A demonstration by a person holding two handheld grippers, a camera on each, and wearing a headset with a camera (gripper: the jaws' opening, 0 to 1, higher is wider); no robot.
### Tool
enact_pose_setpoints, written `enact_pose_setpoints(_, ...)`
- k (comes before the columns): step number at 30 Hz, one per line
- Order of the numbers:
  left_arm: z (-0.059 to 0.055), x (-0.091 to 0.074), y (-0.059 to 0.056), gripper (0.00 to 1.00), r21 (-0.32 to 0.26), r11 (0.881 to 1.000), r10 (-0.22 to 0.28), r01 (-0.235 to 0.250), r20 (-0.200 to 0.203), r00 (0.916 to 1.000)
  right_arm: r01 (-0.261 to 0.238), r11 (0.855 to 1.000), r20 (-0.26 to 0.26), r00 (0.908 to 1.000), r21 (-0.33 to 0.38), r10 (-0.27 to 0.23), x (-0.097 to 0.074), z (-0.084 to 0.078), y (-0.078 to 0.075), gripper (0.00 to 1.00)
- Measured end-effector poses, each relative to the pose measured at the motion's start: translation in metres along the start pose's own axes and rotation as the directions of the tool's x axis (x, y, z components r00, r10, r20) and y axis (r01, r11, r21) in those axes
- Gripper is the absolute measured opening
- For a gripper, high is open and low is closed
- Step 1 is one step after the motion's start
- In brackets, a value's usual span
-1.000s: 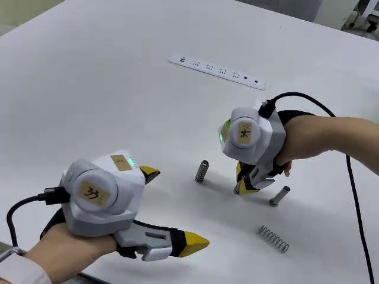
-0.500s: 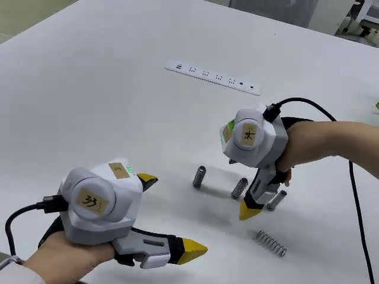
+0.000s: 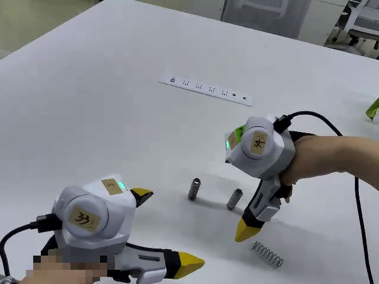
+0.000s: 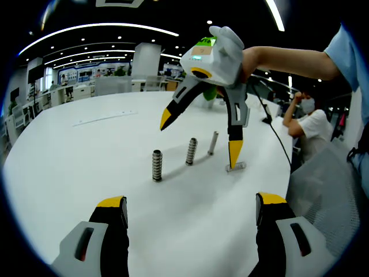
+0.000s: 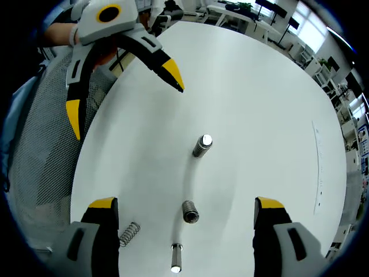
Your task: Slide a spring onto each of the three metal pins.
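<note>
Two metal pins stand upright with springs on them, one (image 3: 193,188) (image 4: 157,165) (image 5: 202,145) to the left of the other (image 3: 234,199) (image 4: 191,151) (image 5: 190,211). A bare pin (image 4: 213,142) (image 5: 176,257) stands behind them. A loose spring (image 3: 266,254) (image 5: 130,232) lies flat on the white table (image 3: 89,118). My right gripper (image 3: 253,210) (image 4: 200,137) (image 5: 185,205) hovers open above the pins, tips pointing down, holding nothing. My left gripper (image 3: 166,228) (image 4: 190,208) (image 5: 123,95) is open and empty near the front edge, aimed at the pins.
A white power strip (image 3: 204,90) lies farther back on the table. The right gripper's black cable (image 3: 355,195) trails off to the right. A green leaf (image 3: 373,109) pokes in at the right edge. Another person (image 4: 305,118) sits beyond the table.
My right gripper has let go of the second sprung pin, risen off the table and opened wide. That pin now stands alone. The head camera has shifted.
</note>
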State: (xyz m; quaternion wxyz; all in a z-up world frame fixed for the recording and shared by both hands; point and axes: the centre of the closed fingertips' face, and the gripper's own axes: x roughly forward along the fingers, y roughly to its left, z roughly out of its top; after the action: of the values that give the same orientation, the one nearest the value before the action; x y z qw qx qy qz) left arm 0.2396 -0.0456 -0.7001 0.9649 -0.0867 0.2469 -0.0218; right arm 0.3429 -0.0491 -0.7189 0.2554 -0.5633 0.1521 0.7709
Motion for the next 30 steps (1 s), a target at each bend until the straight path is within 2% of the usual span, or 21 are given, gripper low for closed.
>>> enact_pose_setpoints(7, -0.001, 0.001, -0.003, 0.94, 0.012, 1.0, -0.009, 0.009, -0.012, 0.9999, 0.054, 0.997, 0.07, 0.9958, 0.063, -0.059, -0.013, -0.004, 0.003, 0.98)
enact_pose_setpoints(13, -0.002, 0.0, -0.001, 0.93, 0.015, 1.0, -0.006, 0.006, -0.009, 0.9999, 0.08, 0.988, 0.107, 0.9898, 0.13, -0.094, -0.019, -0.014, 0.009, 0.97)
enact_pose_setpoints(16, -0.002, 0.0, -0.003, 0.93, 0.019, 1.0, -0.01, 0.01, -0.01, 0.9999, 0.092, 0.982, 0.121, 0.9863, 0.164, -0.112, -0.024, -0.019, 0.013, 0.97)
enact_pose_setpoints(23, -0.003, 0.004, -0.012, 0.93, 0.04, 0.999, -0.036, 0.037, -0.021, 0.9991, 0.126, 0.959, 0.148, 0.9747, 0.255, -0.167, -0.03, -0.039, 0.023, 0.97)
enact_pose_setpoints(30, -0.007, 0.006, -0.014, 0.93, 0.054, 0.997, -0.047, 0.049, -0.038, 0.9982, 0.127, 0.93, 0.174, 0.9649, 0.345, -0.196, -0.03, -0.057, 0.044, 0.96)
